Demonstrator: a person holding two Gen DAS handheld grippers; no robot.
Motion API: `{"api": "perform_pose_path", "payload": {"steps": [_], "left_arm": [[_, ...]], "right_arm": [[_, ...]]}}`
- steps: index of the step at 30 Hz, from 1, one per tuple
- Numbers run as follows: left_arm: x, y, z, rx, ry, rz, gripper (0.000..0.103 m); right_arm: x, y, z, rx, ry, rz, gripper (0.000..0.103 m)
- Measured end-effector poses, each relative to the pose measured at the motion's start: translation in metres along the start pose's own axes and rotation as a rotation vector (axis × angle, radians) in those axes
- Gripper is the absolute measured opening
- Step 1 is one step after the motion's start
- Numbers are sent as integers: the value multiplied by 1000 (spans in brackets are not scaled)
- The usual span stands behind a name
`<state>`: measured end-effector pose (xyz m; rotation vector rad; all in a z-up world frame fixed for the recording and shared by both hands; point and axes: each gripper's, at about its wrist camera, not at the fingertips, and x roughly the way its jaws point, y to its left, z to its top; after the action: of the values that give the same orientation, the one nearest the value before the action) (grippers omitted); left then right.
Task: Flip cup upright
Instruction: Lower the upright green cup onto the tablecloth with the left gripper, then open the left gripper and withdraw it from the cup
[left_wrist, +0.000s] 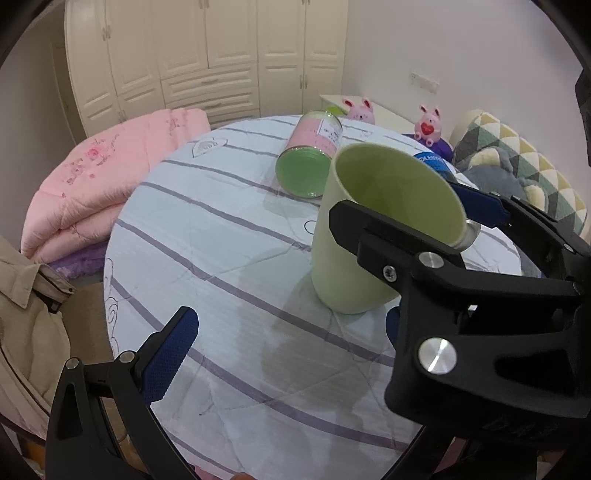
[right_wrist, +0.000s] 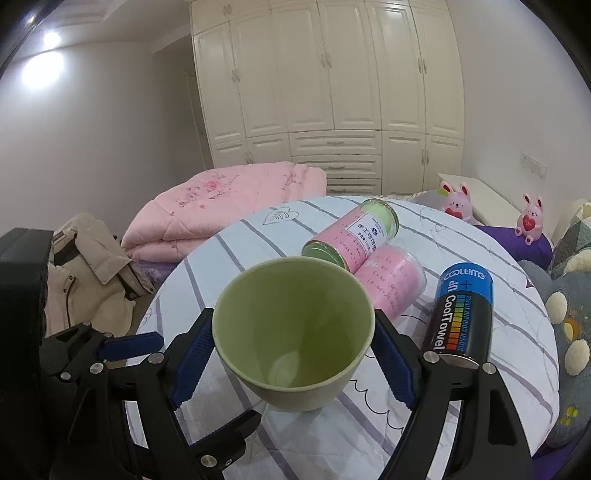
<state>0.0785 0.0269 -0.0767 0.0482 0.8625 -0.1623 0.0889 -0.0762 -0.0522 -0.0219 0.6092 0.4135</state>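
A pale green cup (right_wrist: 295, 336) stands mouth up on the round table with the striped cloth (right_wrist: 461, 236). My right gripper (right_wrist: 293, 362) has its blue-padded fingers (right_wrist: 194, 360) on both sides of the cup, touching its wall or nearly so. In the left wrist view the cup (left_wrist: 373, 236) stands right of centre with the right gripper's black finger (left_wrist: 373, 229) across it. My left gripper (left_wrist: 288, 350) is open and empty, to the cup's left; its blue left pad (left_wrist: 166, 358) shows.
Two pink cans (right_wrist: 351, 236) lie on their sides behind the cup. A blue and black CoolTowel can (right_wrist: 460, 314) lies to the right. A pink quilt (right_wrist: 221, 206) and a beige jacket (right_wrist: 88, 273) lie left of the table. Plush toys (right_wrist: 530, 218) sit at the right.
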Motion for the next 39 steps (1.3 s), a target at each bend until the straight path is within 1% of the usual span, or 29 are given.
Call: {"api": "perform_pose_path", "payload": {"steps": [6,13,22,32,37,39], "left_arm": [[-7,-9,0,13,-13,12,103],[-17,-20,-2,29,-31,19,103],[-39,-32,1,16,-92,41,103],[-63,-48,0,25,-160,71,103],[-68,-57,-3,30,-173,81,103],[-70,-60,-3,31,-183,95,103]], "right_arm": [[-16,-4,2,11,-43,34,83],[-29,-13,2,28,-64,37,83],[-60,-25,1,32,-108,27,83],[-102,-45,-7,26,-186,-25,83],[-114,-58,-15,25,-212,-81,83],[-115,-65,-19,36,-216,-80,83]]}}
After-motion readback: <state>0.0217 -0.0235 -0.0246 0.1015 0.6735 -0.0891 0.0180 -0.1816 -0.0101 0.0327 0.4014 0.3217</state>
